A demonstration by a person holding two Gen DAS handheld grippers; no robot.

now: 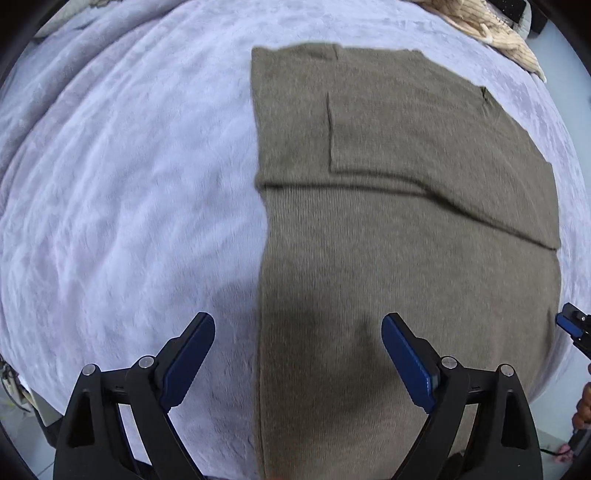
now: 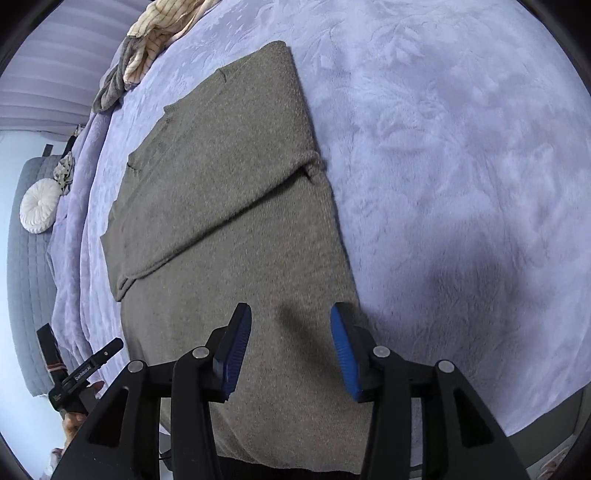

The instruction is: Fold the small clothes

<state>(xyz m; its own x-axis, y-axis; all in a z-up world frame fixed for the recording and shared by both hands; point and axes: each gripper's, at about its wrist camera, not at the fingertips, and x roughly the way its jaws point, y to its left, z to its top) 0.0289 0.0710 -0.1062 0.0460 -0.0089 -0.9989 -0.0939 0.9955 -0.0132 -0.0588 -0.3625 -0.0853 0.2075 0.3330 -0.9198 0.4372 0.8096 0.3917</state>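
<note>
With sleeves folded in, the olive knit sweater [image 1: 406, 221] lies on the bed [image 1: 129, 184]; the left gripper [image 1: 298, 363] has its fingers wide, the right gripper [image 2: 291, 350] half-spread, both empty, so the next move is likely regripping the near hem to fold upward.

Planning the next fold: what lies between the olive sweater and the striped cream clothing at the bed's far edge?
Only bare lavender blanket lies between the olive sweater and the striped cream clothing; the right wrist view shows it best.

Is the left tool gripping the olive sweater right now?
No. The left tool stands open above the olive sweater, with nothing pinched between its pads.
</note>
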